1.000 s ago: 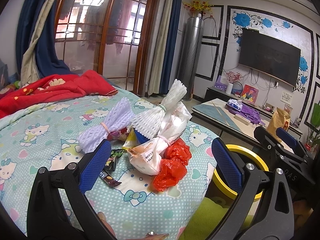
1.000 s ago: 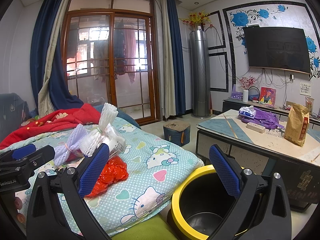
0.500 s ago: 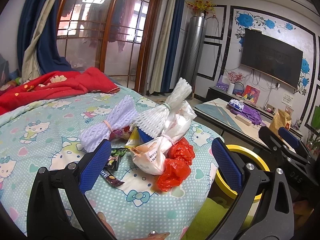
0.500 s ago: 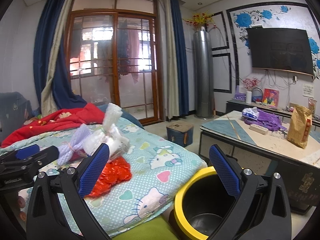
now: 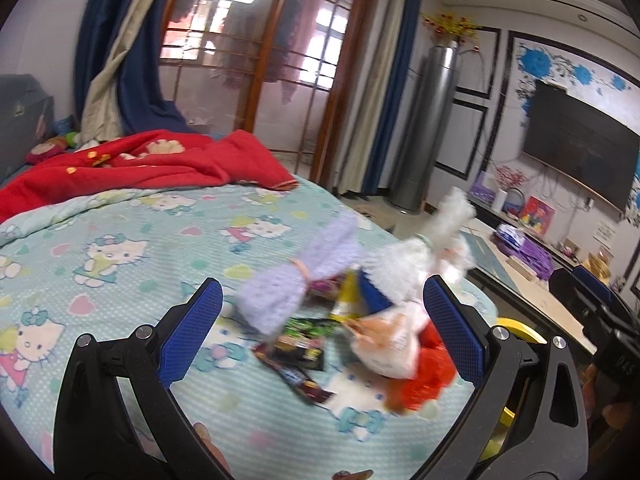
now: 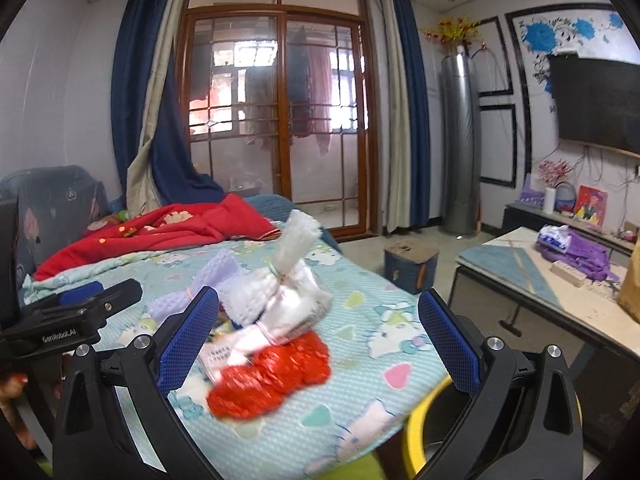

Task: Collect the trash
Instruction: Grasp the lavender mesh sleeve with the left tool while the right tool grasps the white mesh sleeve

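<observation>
The bed point(image 5: 120, 240), under its cartoon-cat sheet, carried the trash heap near its foot corner. The yellow-rimmed bin point(image 6: 424, 412) stood just beside that corner. In the heap lay a red bag point(image 6: 268, 380), a white foam net point(image 6: 296, 240), a purple foam net point(image 5: 296, 280) and dark wrappers point(image 5: 300, 354). My left tongs point(image 5: 320, 332) and right tongs point(image 6: 316, 332) both gaped wide, holding nothing.

The right tongs point(image 6: 318, 330) stand wide apart and empty over the bed point(image 6: 360, 320). Between them lies the trash pile: a red plastic bag point(image 6: 268, 376) (blurred), white foam netting point(image 6: 288, 264) behind it, the yellow-rimmed bin point(image 6: 424, 412) right of it.
</observation>
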The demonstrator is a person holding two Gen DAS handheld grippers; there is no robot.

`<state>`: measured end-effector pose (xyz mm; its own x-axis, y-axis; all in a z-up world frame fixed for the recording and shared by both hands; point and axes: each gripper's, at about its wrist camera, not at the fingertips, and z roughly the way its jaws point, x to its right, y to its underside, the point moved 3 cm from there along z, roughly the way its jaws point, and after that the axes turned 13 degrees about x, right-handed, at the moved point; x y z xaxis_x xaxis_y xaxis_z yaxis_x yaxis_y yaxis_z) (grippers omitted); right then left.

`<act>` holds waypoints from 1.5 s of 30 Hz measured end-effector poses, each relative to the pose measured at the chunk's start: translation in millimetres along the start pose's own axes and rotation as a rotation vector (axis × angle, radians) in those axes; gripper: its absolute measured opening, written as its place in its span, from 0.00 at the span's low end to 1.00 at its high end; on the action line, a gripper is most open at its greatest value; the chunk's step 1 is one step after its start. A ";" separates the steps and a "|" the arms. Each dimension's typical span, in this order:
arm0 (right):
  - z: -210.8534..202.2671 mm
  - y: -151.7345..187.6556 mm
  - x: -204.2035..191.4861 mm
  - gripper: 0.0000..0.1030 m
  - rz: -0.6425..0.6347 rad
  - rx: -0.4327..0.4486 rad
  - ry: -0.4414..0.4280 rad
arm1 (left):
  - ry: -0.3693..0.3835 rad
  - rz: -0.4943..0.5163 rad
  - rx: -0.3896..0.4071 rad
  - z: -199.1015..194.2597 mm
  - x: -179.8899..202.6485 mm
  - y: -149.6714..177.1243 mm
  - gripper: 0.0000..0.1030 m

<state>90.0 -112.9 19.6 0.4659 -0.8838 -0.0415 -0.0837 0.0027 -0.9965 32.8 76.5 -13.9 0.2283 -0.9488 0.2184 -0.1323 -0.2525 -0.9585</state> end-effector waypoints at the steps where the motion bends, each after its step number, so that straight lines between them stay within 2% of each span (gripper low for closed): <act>1: 5.3 -2.0 -2.1 0.95 0.003 -0.005 -0.003 | -0.013 -0.003 0.001 1.4 -5.6 -1.3 0.90; 8: 53.4 -17.3 -13.1 0.95 0.009 -0.072 -0.018 | -0.052 -0.037 -0.018 12.1 -37.6 -12.4 0.90; 14: 93.0 -18.4 -8.9 0.95 0.026 -0.172 -0.012 | 0.008 -0.051 -0.104 38.6 -47.5 -11.1 0.90; 16: 105.7 -15.0 -7.6 0.95 0.026 -0.214 -0.020 | 0.046 -0.064 -0.161 53.3 -47.0 -6.8 0.90; 18: 114.3 -12.3 -6.6 0.94 0.029 -0.242 -0.021 | 0.050 -0.050 -0.209 66.6 -44.9 -0.9 0.90; 23: 132.9 -13.2 -1.2 0.94 0.062 -0.264 -0.037 | 0.099 -0.029 -0.254 89.3 -41.1 12.7 0.90; 28: 150.2 -13.0 3.7 0.75 0.091 -0.294 -0.064 | 0.120 -0.041 -0.273 98.7 -41.1 19.5 0.89; 29: 153.4 -12.3 3.7 0.72 0.100 -0.301 -0.071 | 0.129 -0.035 -0.272 99.2 -40.0 20.1 0.88; 31: 157.7 -9.7 3.1 0.52 0.119 -0.321 -0.095 | 0.141 -0.031 -0.272 99.5 -38.6 20.6 0.80; 32: 159.3 -9.1 2.6 0.46 0.128 -0.328 -0.105 | 0.147 -0.034 -0.274 100.4 -38.2 21.0 0.75; 33: 159.6 -8.9 2.0 0.33 0.137 -0.331 -0.115 | 0.151 -0.038 -0.276 100.5 -37.7 21.3 0.69; 34: 159.4 -8.7 0.9 0.27 0.141 -0.333 -0.124 | 0.159 -0.044 -0.280 99.8 -37.5 22.1 0.67; 37: 153.2 -12.5 -3.9 0.21 0.138 -0.304 -0.144 | 0.172 -0.041 -0.275 97.1 -34.8 21.4 0.54; 39: 149.5 -15.8 -5.3 0.21 0.131 -0.289 -0.158 | 0.177 -0.030 -0.270 94.6 -33.5 20.6 0.35; 41: 144.8 -19.4 -8.7 0.20 0.128 -0.276 -0.172 | 0.174 -0.027 -0.265 92.9 -32.6 18.8 0.22; 45: 135.4 -26.7 -14.4 0.20 0.125 -0.252 -0.190 | 0.188 -0.046 -0.246 85.3 -32.3 12.6 0.11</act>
<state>204.8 -36.9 37.0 0.5920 -0.7810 -0.1989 -0.3549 -0.0310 -0.9344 106.1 120.1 -48.6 0.0605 -0.9480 0.3124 -0.3605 -0.3126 -0.8788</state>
